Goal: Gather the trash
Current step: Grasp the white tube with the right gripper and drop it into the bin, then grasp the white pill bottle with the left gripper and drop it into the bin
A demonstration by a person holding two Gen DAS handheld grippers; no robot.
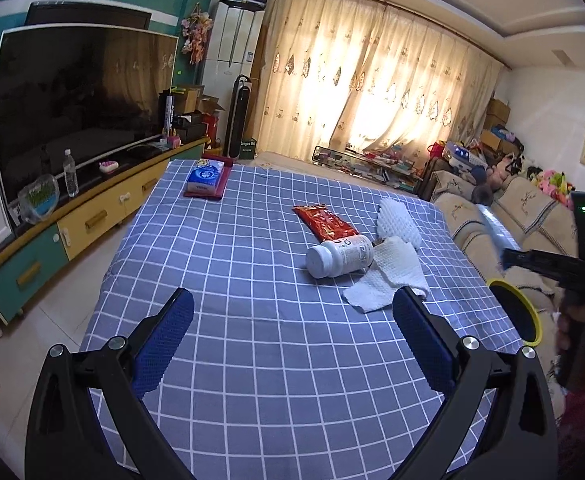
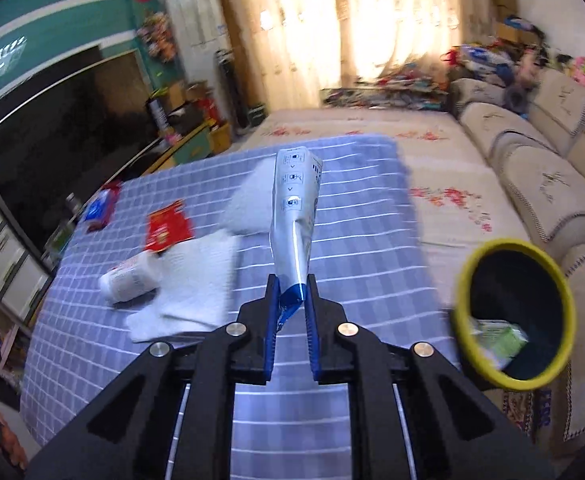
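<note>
Silver pouch (image 2: 295, 216) pinched in right gripper (image 2: 293, 300) jaws, right-wrist view only.

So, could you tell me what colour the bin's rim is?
Yellow bin rim, clearest in the right wrist view.

1. A silver foil pouch with a blue end (image 2: 294, 216) is pinched at its blue end, standing up at the centre of the right wrist frame.
2. A white plastic bottle (image 1: 338, 255) lies on its side at centre right of the left wrist frame, touching a white textured paper towel (image 1: 388, 280).
3. A flat red snack wrapper (image 1: 324, 222) is seen just above the bottle.
4. A white foam net sleeve (image 1: 398, 220) lies right of the wrapper.
5. A black bin with a yellow rim (image 2: 514, 316) is seen at lower right of the right wrist frame, a green-and-white carton (image 2: 500, 342) inside.
</note>
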